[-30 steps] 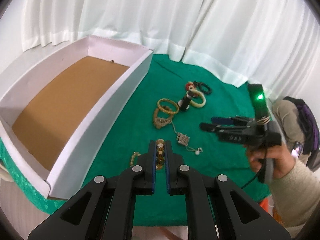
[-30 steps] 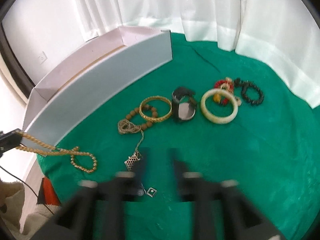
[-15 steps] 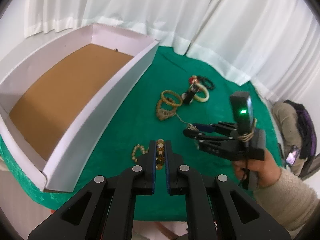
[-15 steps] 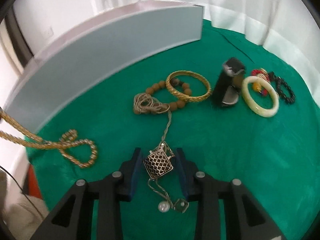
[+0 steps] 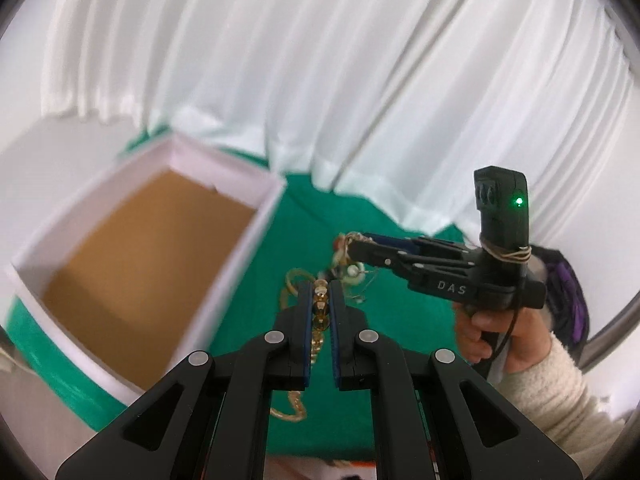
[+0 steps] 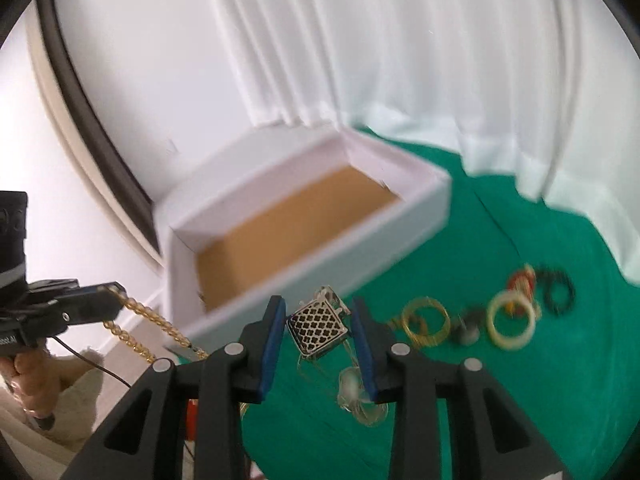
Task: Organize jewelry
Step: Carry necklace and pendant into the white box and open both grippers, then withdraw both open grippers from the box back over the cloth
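My left gripper (image 5: 320,292) is shut on a gold chain (image 5: 296,408), which hangs down from its pads above the green cloth. From the right wrist view the left gripper (image 6: 108,294) is at the far left, with the gold chain (image 6: 136,314) drooping from it. My right gripper (image 6: 318,308) is shut on a square lattice pendant (image 6: 318,328), and the pendant's thin cord and pearl (image 6: 354,390) dangle below. The right gripper (image 5: 352,246) is held up in the air, to the right of the white box (image 5: 256,220). The box has a brown floor, and the white box (image 6: 320,248) has nothing in it.
On the green cloth (image 6: 500,400) to the right lie a gold bangle (image 6: 426,320), a dark watch (image 6: 466,330), a cream bangle (image 6: 514,320), red beads (image 6: 522,280) and a black bead bracelet (image 6: 558,288). White curtains hang behind. A dark bag (image 5: 568,300) sits far right.
Both grippers have risen well above the cloth. The right one closed on the lattice pendant and lifted it, and the gold chain came up off the cloth with the left one.
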Demonstrator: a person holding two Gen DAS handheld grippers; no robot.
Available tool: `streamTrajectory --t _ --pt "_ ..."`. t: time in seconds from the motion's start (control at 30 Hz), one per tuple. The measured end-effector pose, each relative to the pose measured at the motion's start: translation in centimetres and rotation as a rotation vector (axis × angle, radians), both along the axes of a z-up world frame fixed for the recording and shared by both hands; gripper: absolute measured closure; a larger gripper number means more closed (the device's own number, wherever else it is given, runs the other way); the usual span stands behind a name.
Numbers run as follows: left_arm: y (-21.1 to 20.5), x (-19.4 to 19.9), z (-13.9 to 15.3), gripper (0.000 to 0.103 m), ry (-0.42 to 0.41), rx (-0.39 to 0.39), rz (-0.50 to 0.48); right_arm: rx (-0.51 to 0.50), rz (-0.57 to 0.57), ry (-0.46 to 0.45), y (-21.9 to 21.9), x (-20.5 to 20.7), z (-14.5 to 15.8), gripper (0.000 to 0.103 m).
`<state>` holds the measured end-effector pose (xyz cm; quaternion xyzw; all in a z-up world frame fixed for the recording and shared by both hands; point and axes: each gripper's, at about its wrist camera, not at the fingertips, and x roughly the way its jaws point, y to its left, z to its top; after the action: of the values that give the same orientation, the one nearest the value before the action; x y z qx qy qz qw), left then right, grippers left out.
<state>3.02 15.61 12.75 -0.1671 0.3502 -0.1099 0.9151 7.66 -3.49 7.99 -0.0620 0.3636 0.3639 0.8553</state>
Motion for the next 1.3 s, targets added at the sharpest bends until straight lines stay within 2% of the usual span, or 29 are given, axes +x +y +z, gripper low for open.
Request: streamTrajectory --t 0.1,0.17,0.27,0.33,0.47,0.53,0.6,0.7,0.73,0.77,0.8,0.87,0.97,1.07,1.13,1.23,1.3 --pt "2.2 0.5 2.2 0.098 -0.046 0.057 0.076 0.009 0.038 -0.028 3.1 0.6 2.2 0.069" --pt "4.1 1.1 2.6 0.098 -0.055 0.08 0.128 0.017 0.06 -0.033 5.4 2.1 2.9 0.069" --pt "6.5 2.3 2.2 0.098 -0.049 0.109 0.2 0.015 0.089 -0.032 9.2 3.2 2.8 0.069" --pt "8.3 3.4 0.9 0.098 -0.025 0.126 0.253 0.002 0.105 -0.02 11.9 4.4 1.8 0.069" --pt "11.2 5.3 -4.1 0.098 0.066 0.134 0.316 -0.041 0.113 0.028 16.2 6.4 -1.9 0.069" --pt "12.3 6.4 -7.4 0.098 0.127 0.151 0.342 -0.076 0.111 0.069 18.0 7.6 -5.1 0.069" --pt "13.3 7.4 -11.3 0.097 0.201 0.179 0.366 -0.108 0.099 0.087 19.1 8.4 -7.6 0.069" --pt "13.9 8.2 -15.6 0.095 0.28 0.202 0.392 -0.149 0.085 0.14 20.2 9.6 -11.2 0.067" --pt "13.9 8.3 -16.8 0.092 0.303 0.222 0.399 -0.161 0.065 0.156 20.2 9.8 -12.3 0.067" --pt "13.8 8.2 -17.9 0.077 0.326 0.247 0.396 -0.168 0.052 0.161 20.2 9.9 -12.9 0.062" --pt "13.7 8.2 -18.3 0.055 0.336 0.261 0.39 -0.173 0.043 0.164 20.1 10.0 -13.3 0.054" --pt "13.3 7.4 -18.5 0.034 0.307 0.294 0.396 -0.174 0.031 0.164 19.4 9.9 -13.5 0.053" --pt "12.1 6.6 -18.1 0.027 0.253 0.34 0.381 -0.158 0.014 0.137 17.9 9.3 -12.9 0.053" --pt "11.0 6.6 -17.9 0.027 0.204 0.355 0.345 -0.141 -0.003 0.094 15.7 7.8 -12.2 0.053" --pt "10.3 6.5 -18.1 0.027 0.178 0.391 0.335 -0.128 -0.009 0.067 14.0 6.2 -11.8 0.053" --pt "8.8 6.2 -18.2 0.027 0.147 0.473 0.322 -0.106 -0.014 0.054 11.4 4.0 -11.7 0.053" --pt "7.5 6.3 -18.0 0.022 0.137 0.571 0.335 -0.089 -0.02 0.048 9.2 2.3 -11.8 0.053"
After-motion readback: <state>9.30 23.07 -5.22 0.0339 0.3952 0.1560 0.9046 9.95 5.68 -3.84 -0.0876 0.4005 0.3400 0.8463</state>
